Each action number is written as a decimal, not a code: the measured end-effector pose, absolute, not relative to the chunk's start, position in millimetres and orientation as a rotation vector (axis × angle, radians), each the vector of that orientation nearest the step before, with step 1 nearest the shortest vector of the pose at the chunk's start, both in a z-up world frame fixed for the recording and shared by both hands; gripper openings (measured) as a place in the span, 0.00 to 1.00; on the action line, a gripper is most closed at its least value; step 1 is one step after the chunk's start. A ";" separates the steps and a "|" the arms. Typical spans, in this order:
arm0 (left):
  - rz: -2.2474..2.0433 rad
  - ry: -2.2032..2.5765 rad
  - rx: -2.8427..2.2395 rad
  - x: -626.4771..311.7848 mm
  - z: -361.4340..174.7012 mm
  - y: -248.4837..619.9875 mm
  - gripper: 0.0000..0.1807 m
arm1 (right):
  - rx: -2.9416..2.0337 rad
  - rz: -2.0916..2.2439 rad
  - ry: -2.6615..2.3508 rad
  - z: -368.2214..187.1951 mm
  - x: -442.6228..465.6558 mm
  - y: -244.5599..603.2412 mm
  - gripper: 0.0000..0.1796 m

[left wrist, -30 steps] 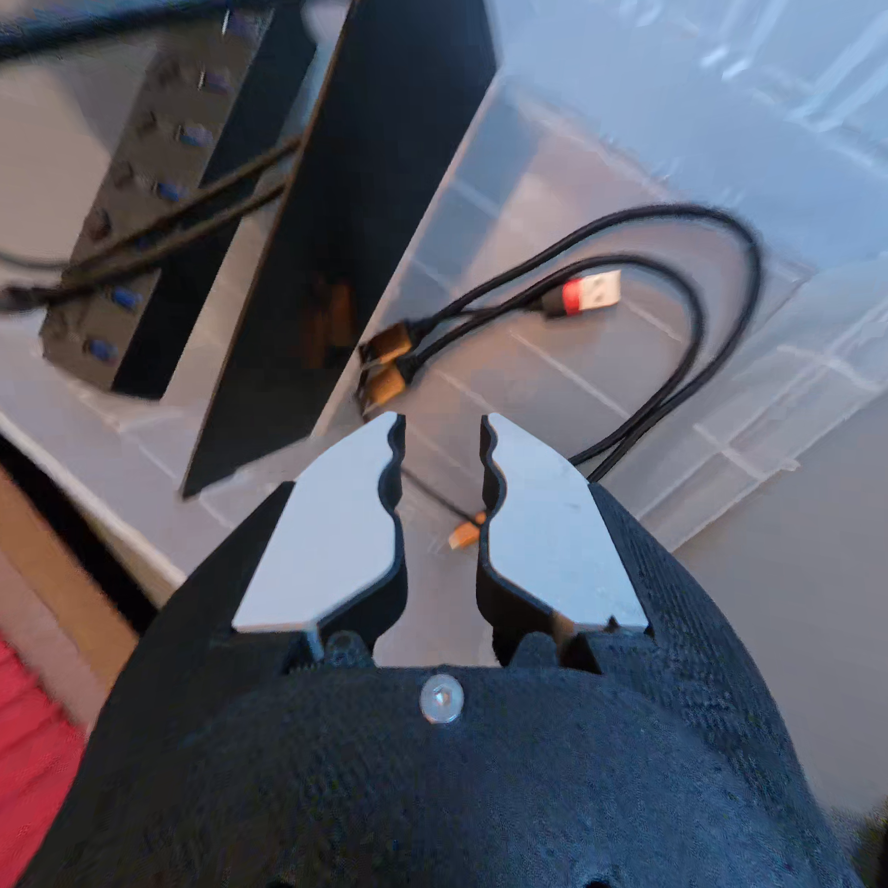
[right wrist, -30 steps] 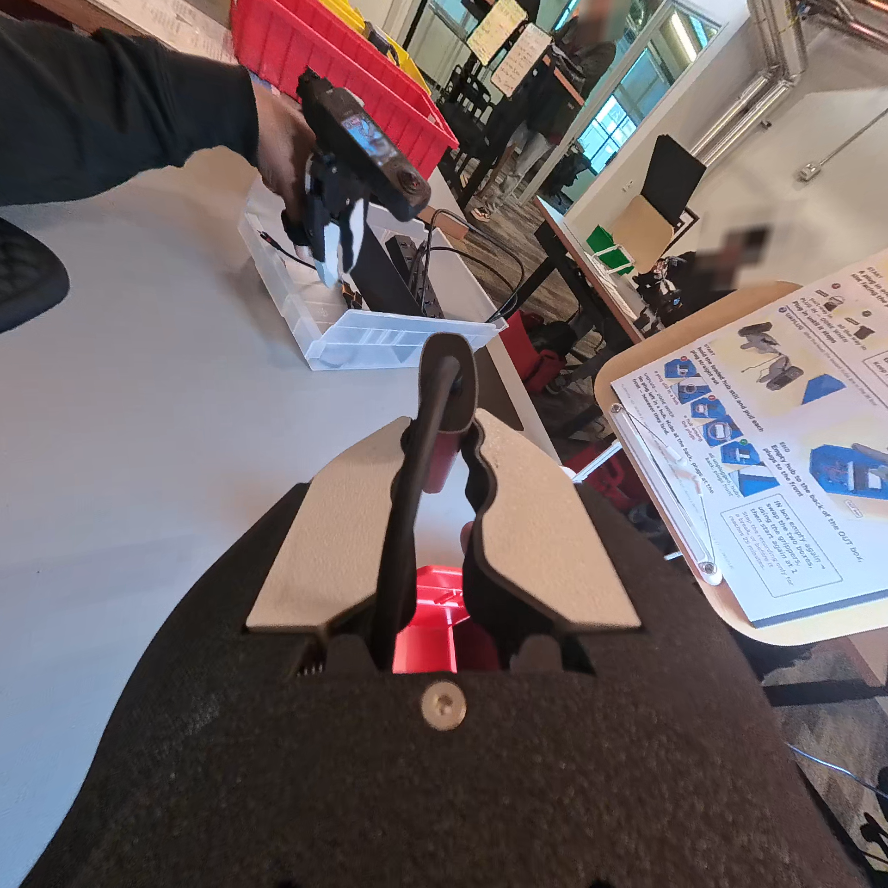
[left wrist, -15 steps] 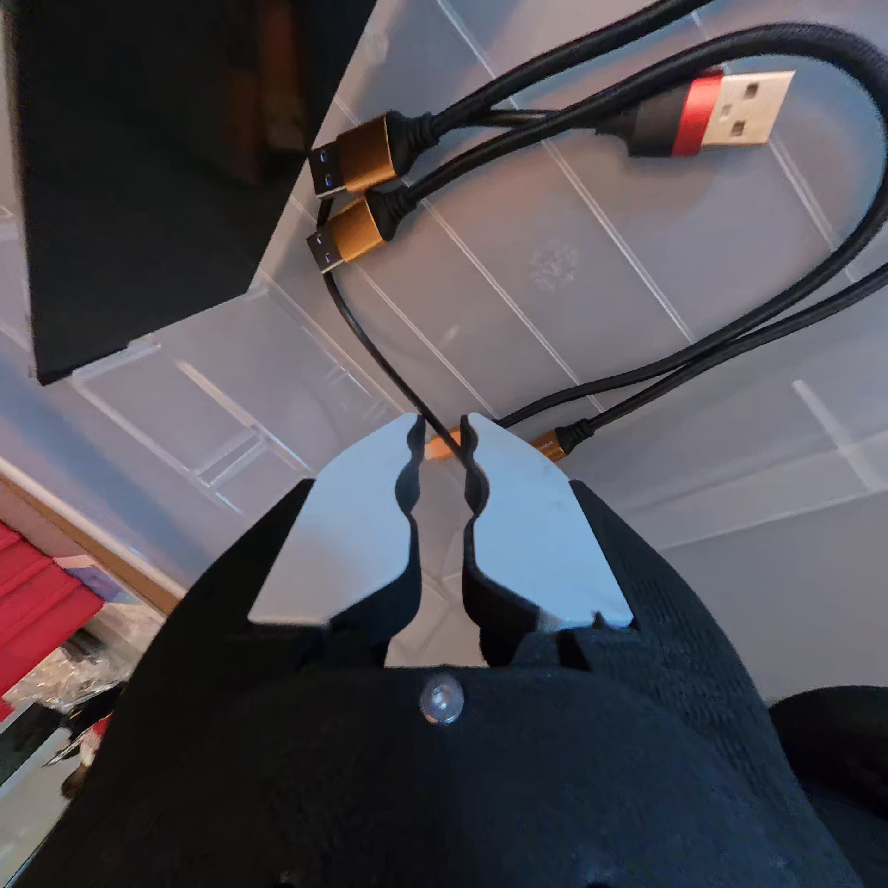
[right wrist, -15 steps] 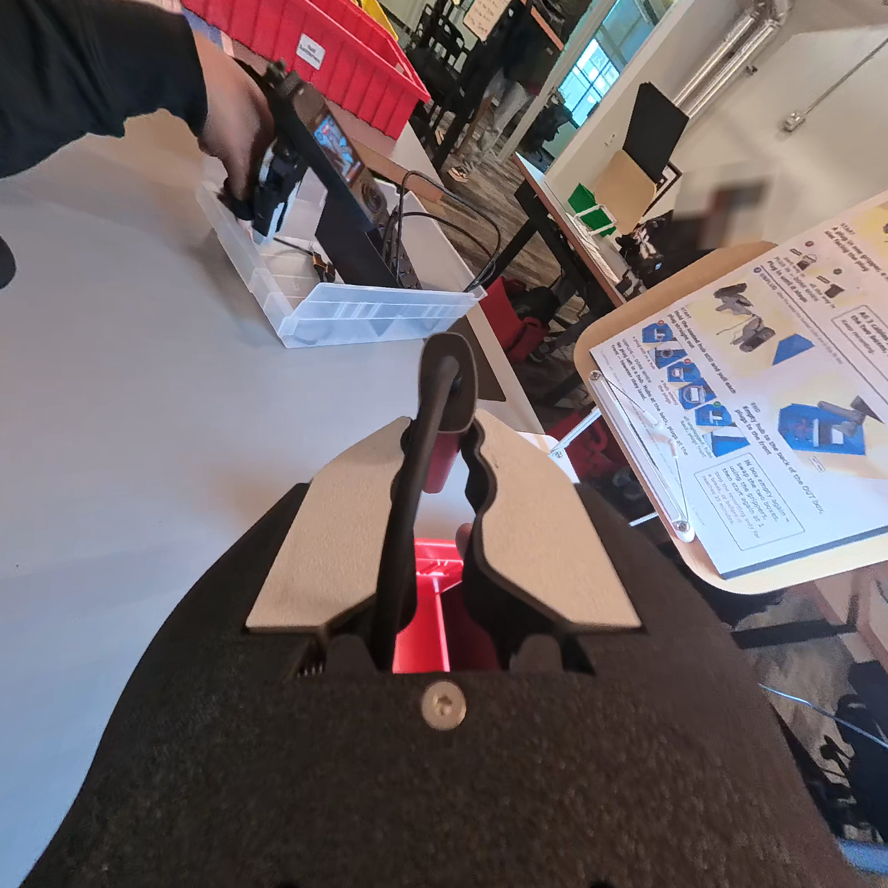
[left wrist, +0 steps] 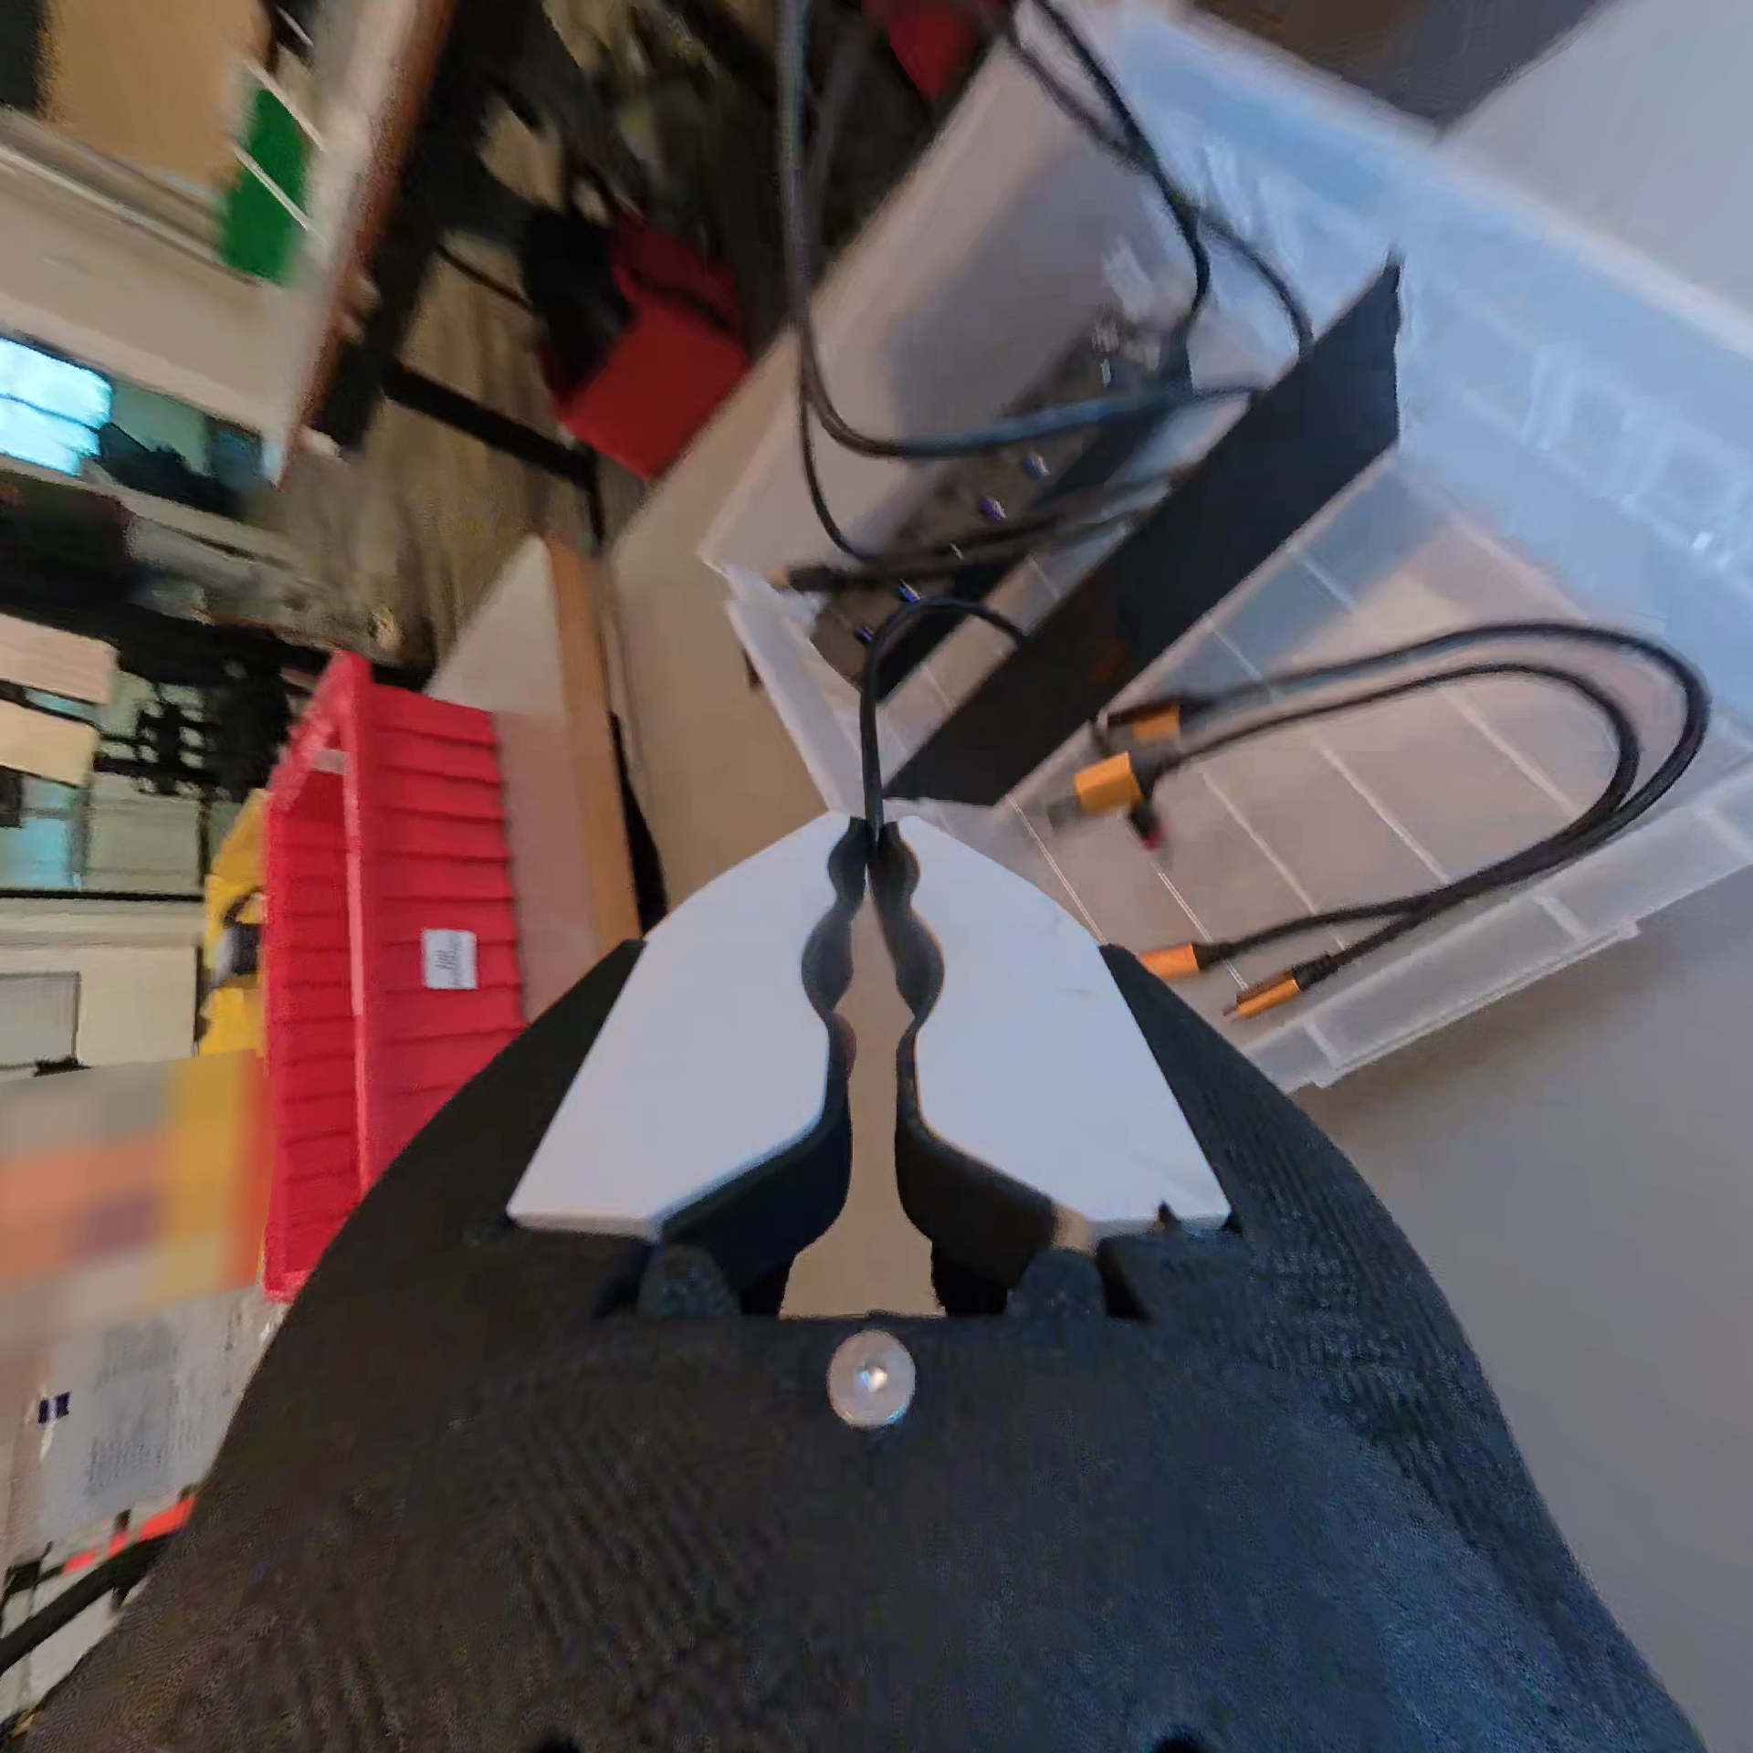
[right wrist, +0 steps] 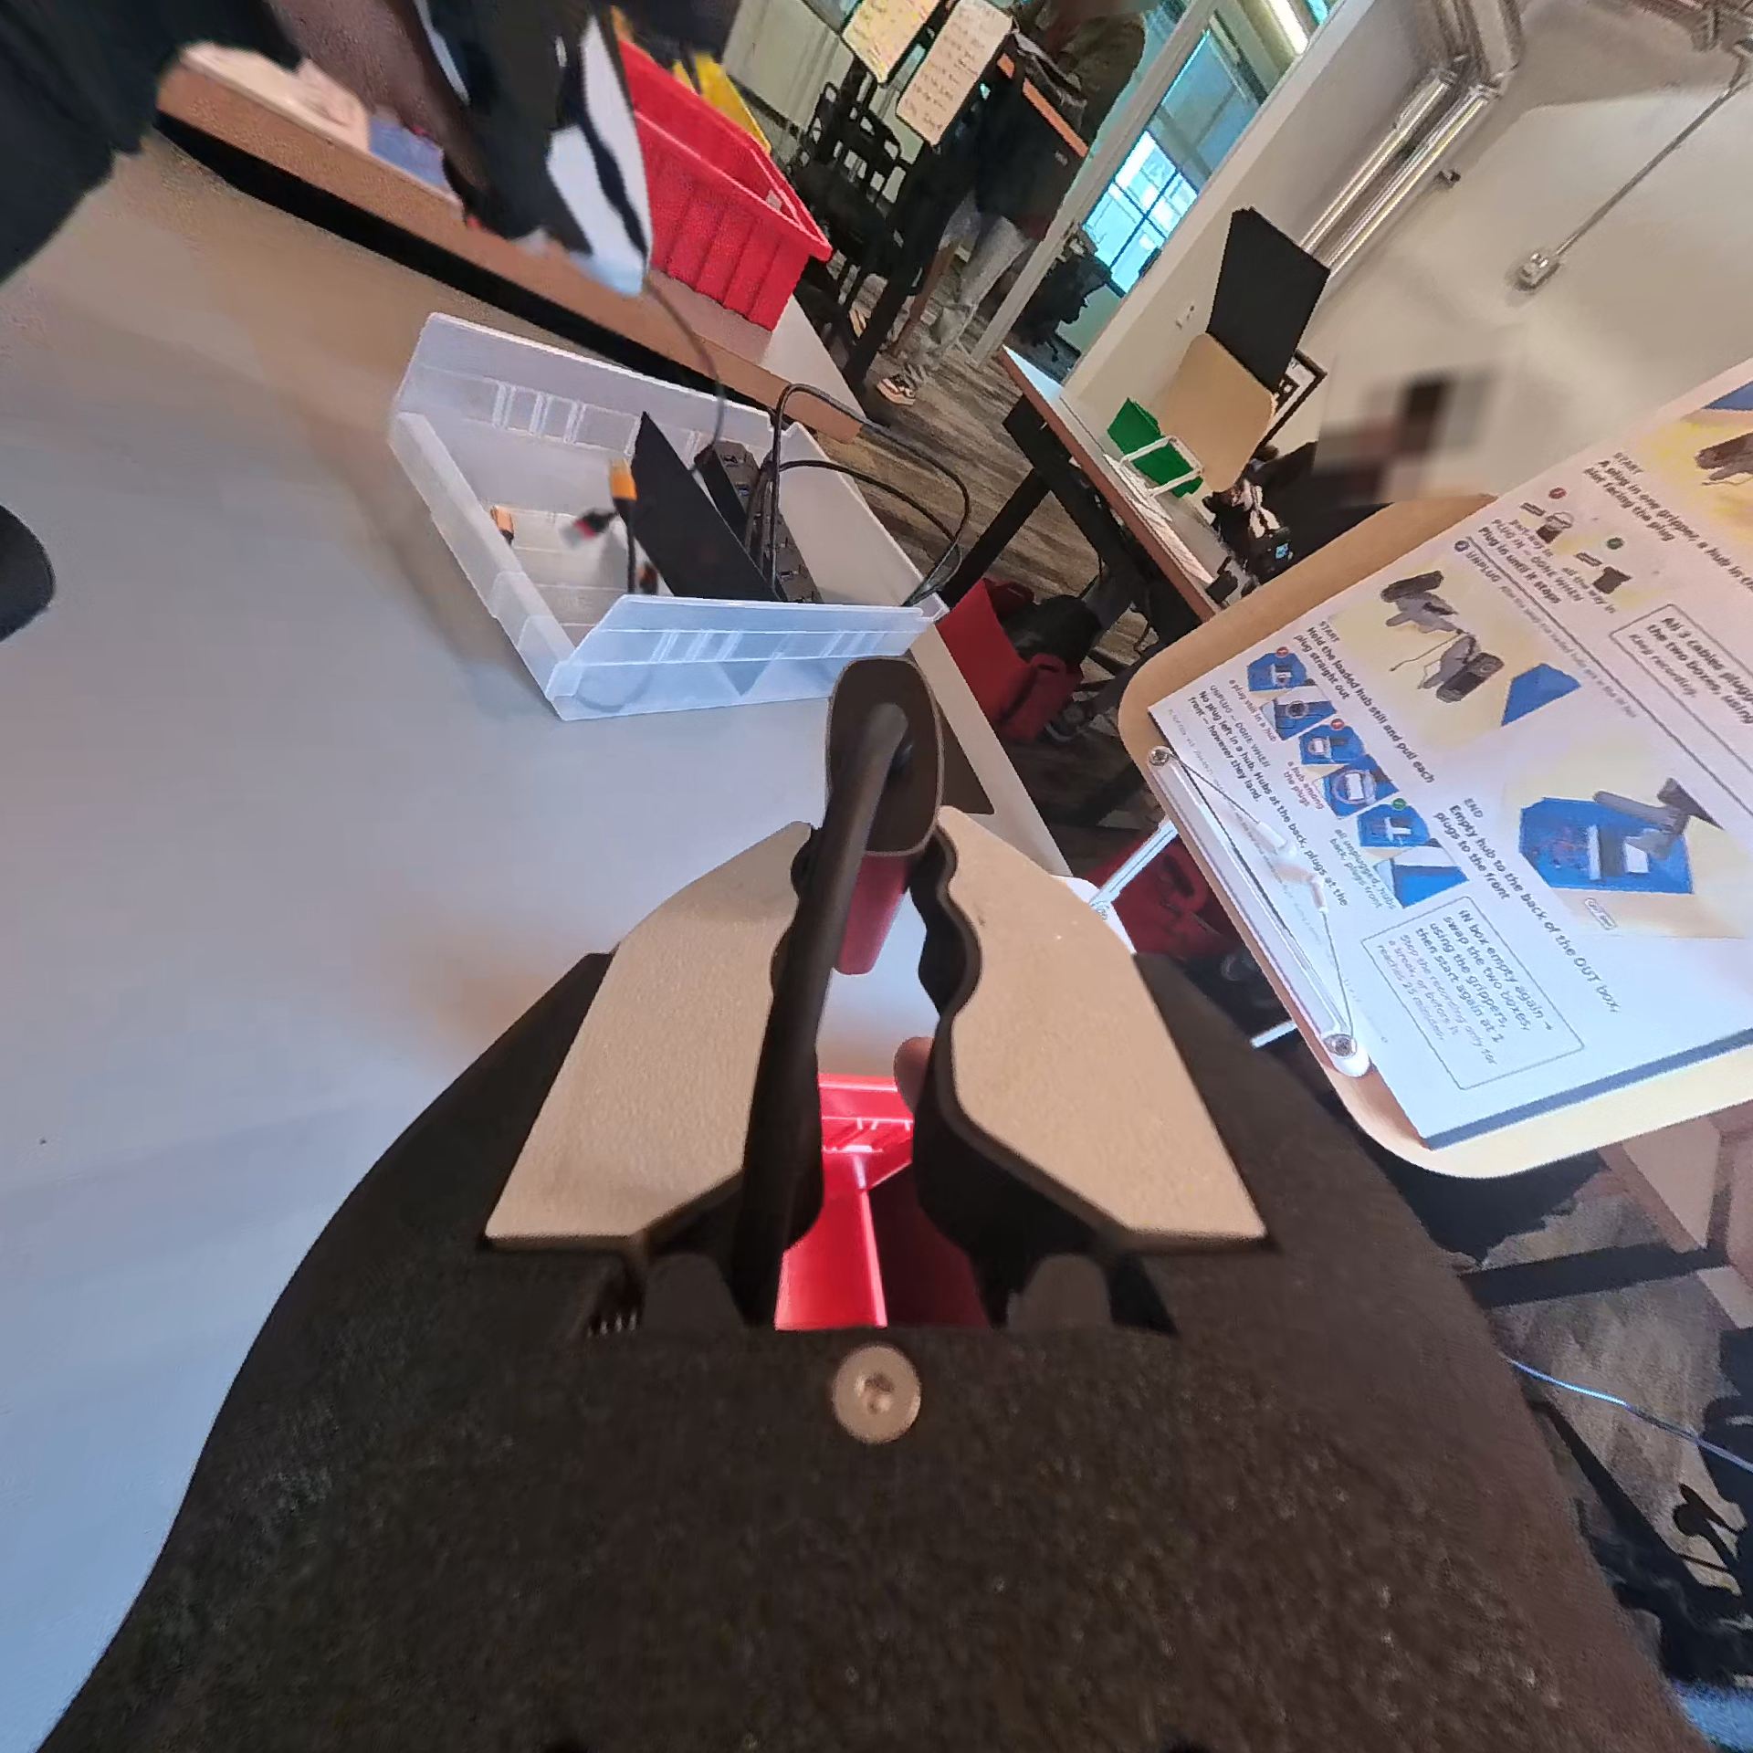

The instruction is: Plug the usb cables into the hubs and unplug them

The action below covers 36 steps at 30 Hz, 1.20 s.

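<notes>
Clear plastic box (left wrist: 1480, 683) — braided cables (left wrist: 1556, 759)

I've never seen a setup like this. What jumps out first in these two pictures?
Up close, the left gripper is pinched shut on a thin black cable that loops toward the clear plastic box at right, where orange-tipped USB cables lie loose. The right gripper clamps a dark hub above the grey table, beside an instruction sheet.

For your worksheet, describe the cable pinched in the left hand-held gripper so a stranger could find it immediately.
Start at the clear plastic box on the grey table. Above its near corner, the left hand-held gripper is shut on a thin black cable. Unlike the thicker orange-tipped cables lying looped in the box, it hangs in the air, arching back toward the box.
</notes>
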<state>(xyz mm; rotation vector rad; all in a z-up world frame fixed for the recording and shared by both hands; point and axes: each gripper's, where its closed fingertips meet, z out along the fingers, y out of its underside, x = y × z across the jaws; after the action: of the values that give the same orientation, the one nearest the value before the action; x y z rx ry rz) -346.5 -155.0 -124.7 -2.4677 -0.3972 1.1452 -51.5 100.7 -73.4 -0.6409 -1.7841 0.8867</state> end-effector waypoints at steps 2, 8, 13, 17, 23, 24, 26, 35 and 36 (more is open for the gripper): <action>1.203 -0.370 -2.328 -337.7 -93.1 -153.0 0.02 | -0.637 0.887 -1.788 -74.4 -52.1 98.6 0.10; 0.830 -0.145 -1.920 -279.1 -32.7 -107.3 0.02 | -0.618 0.915 -1.786 -72.1 -49.8 93.4 0.10; 0.157 0.105 -1.956 -207.0 -69.2 -47.0 0.02 | -0.618 0.924 -1.780 -68.9 -46.1 95.6 0.10; -0.161 0.279 -2.276 -163.8 -163.4 -9.4 0.02 | -0.626 0.919 -1.772 -65.9 -42.5 100.7 0.10; -0.250 0.447 -2.642 -143.7 -263.5 -7.7 0.02 | -0.614 0.900 -1.781 -64.7 -38.7 103.0 0.10; -0.224 0.479 -2.655 -143.9 -265.8 -10.0 0.03 | -0.610 0.903 -1.783 -64.5 -38.2 103.0 0.10; -0.172 0.497 -2.641 -146.8 -261.2 -10.3 0.07 | -0.603 0.919 -1.785 -64.5 -37.9 102.8 0.10; -0.031 0.719 -2.403 -122.5 -219.9 2.8 0.18 | -0.600 0.939 -1.818 -71.9 -40.6 100.4 0.10; -0.053 0.785 -2.402 -113.5 -225.4 1.7 0.18 | -0.601 0.948 -1.818 -72.1 -40.4 100.0 0.10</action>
<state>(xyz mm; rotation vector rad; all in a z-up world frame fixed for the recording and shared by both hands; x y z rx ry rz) -113.5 1.7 -225.4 -2.4020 0.7849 -0.0529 -40.4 100.0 -72.1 -0.6005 -1.8183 0.9476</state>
